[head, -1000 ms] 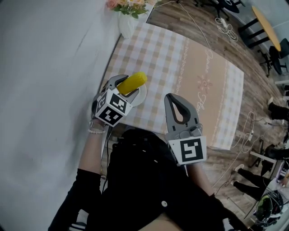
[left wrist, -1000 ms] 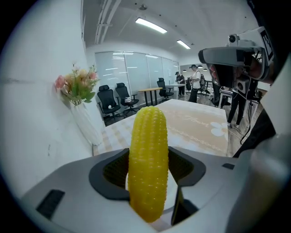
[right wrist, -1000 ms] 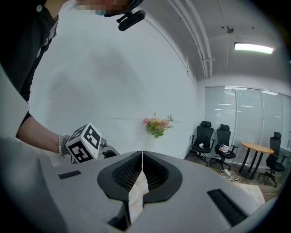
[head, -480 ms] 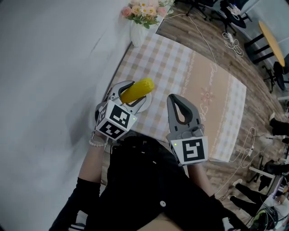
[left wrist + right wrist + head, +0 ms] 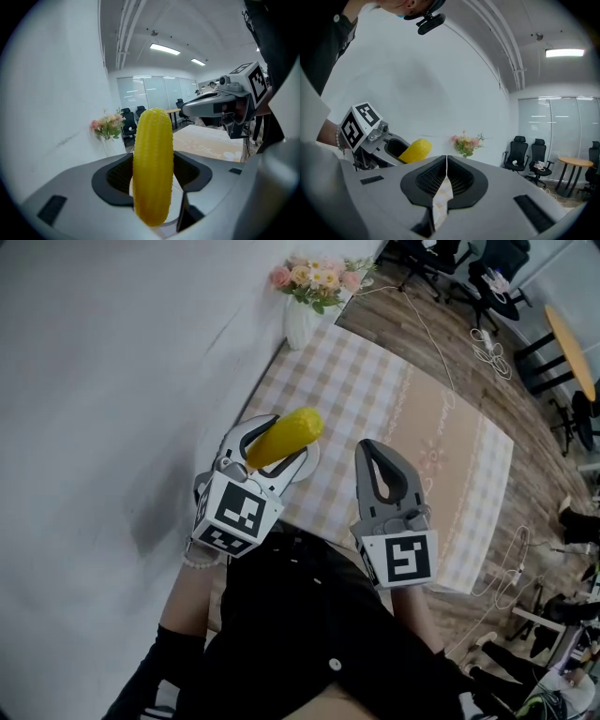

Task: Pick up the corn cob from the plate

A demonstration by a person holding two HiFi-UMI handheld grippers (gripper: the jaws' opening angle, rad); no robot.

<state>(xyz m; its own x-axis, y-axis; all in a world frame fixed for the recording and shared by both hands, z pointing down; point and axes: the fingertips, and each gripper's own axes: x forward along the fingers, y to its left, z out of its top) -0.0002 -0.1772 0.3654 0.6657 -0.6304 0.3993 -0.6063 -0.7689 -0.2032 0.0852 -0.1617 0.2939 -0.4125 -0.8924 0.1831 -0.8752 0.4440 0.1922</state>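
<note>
Corn cob (image 5: 286, 437) is pinched in the left tongs (image 5: 272, 448), raised over the plate (image 5: 308, 463) at centre-left of the head view. Right tongs (image 5: 372, 448) are pressed together, empty. Pickup looks complete; next calls for a steady grip.

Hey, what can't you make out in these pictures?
The plate: head view, mostly covered by the left gripper and corn cob; only a white sliver shows.
Near end of the corn cob: head view, buried between the jaws.
Near edge of the table: head view, behind the person's dark clothing.
</note>
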